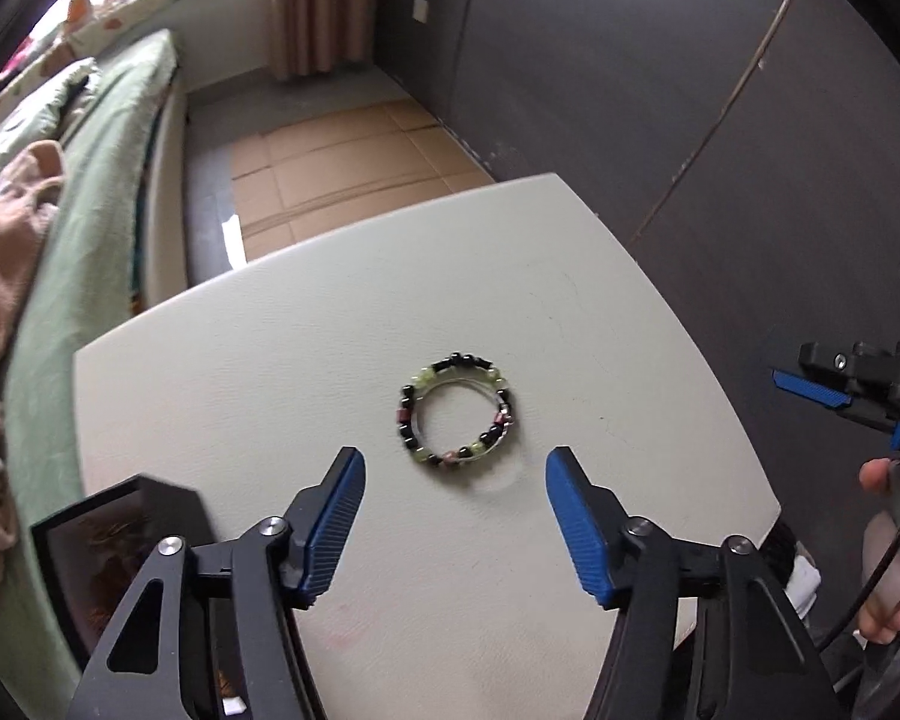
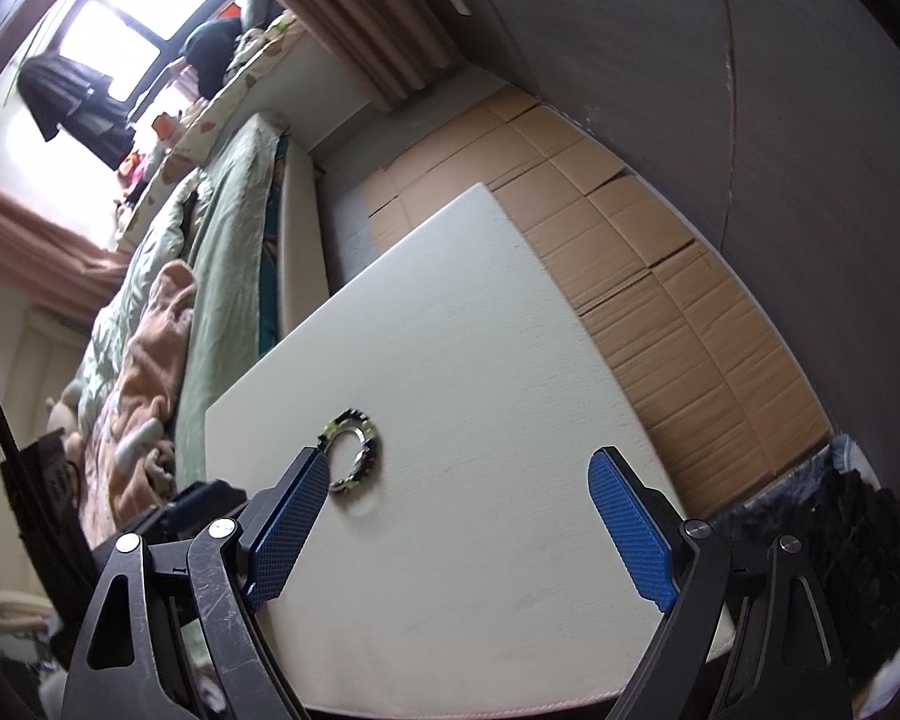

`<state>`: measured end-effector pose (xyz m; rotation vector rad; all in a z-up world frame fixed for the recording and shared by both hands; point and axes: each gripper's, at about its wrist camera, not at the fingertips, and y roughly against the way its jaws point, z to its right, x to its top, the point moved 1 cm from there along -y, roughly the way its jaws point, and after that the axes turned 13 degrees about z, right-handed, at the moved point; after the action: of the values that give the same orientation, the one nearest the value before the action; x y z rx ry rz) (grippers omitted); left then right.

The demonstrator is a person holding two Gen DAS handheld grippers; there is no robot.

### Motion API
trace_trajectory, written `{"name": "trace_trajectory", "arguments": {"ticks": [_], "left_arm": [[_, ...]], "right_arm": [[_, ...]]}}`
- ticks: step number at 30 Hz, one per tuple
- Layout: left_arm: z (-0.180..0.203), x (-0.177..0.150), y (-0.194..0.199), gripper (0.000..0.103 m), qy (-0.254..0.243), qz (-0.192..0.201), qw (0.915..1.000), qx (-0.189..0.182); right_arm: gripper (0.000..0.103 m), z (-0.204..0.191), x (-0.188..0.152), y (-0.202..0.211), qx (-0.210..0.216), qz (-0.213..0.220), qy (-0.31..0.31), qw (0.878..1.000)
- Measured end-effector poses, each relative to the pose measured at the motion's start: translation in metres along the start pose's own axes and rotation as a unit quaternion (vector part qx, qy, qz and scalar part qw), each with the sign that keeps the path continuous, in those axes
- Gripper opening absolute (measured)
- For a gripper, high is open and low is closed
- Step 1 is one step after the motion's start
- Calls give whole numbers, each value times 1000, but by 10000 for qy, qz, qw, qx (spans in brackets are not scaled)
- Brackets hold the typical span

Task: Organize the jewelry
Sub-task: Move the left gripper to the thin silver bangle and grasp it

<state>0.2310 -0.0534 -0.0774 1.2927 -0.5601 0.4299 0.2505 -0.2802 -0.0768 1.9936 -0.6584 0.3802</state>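
A beaded bracelet (image 1: 457,409) of black, green and pink beads lies coiled on the white table (image 1: 306,324). My left gripper (image 1: 455,468) is open and empty, its blue pads (image 1: 336,516) just short of the bracelet, one on each side. An open dark jewelry box (image 1: 114,552) stands at the table's near left corner. My right gripper (image 2: 457,471) is open and empty; the bracelet (image 2: 351,450) lies on the table (image 2: 480,360) by its left fingertip. The right gripper also shows at the right edge of the left wrist view (image 1: 852,396).
A bed with a green cover (image 1: 90,252) and a peach blanket (image 1: 0,276) runs along the table's left side. Cardboard sheets (image 2: 660,276) cover the floor beyond the table. A dark wall (image 1: 660,72) stands to the right.
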Motion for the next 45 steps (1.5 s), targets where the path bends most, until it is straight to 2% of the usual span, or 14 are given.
{"name": "trace_trajectory", "arguments": {"ticks": [3, 6, 7, 9, 14, 16, 19, 20, 21, 23, 28, 34, 43, 45], "left_arm": [[8, -2, -11, 56, -214, -45, 9997, -148], [20, -7, -19, 56, -630, 16, 9975, -319], [23, -9, -21, 55, -733, 15, 9968, -323], [29, -13, -29, 45, -999, -16, 9946, -290], [37, -17, -44, 44, -1371, -60, 9903, -206], [40, -17, -50, 40, -1490, -61, 9886, -215], [42, -19, -57, 28, -1677, -111, 9855, -212], [42, -19, -60, 21, -1708, -121, 9850, -214], [40, -18, -61, 14, -1697, -141, 9851, -235], [35, -14, -59, 5, -1589, -102, 9868, -281], [21, -1, -47, 4, -1169, 59, 9921, -459], [-9, 12, -28, 4, -305, 268, 9977, -550], [-36, 20, -2, 3, 326, 604, 9967, -425], [-43, 22, 3, 3, 450, 662, 9959, -412]], "right_arm": [[89, 4, 4, -2, 34, 12, -109, 9999], [89, 3, 8, -4, 71, 32, -120, 9999], [89, 2, 9, -5, 68, 32, -108, 9999], [89, 1, 11, -10, 47, 2, -121, 9999], [89, 2, 17, -18, 39, -29, -155, 9999], [89, 2, 20, -20, 43, -17, -175, 9998], [89, 2, 23, -26, 23, -36, -171, 9998], [89, 1, 24, -28, 11, -53, -167, 9998], [89, 1, 25, -31, 4, -69, -163, 9998], [89, 1, 25, -36, -33, -120, -151, 9998], [89, -2, 21, -46, -53, -256, -121, 9996], [89, -18, 12, -53, 1, -372, 145, 9992], [76, -53, -9, -73, 30, -622, 711, 9955], [69, -62, -14, -78, 5, -663, 885, 9939]]}}
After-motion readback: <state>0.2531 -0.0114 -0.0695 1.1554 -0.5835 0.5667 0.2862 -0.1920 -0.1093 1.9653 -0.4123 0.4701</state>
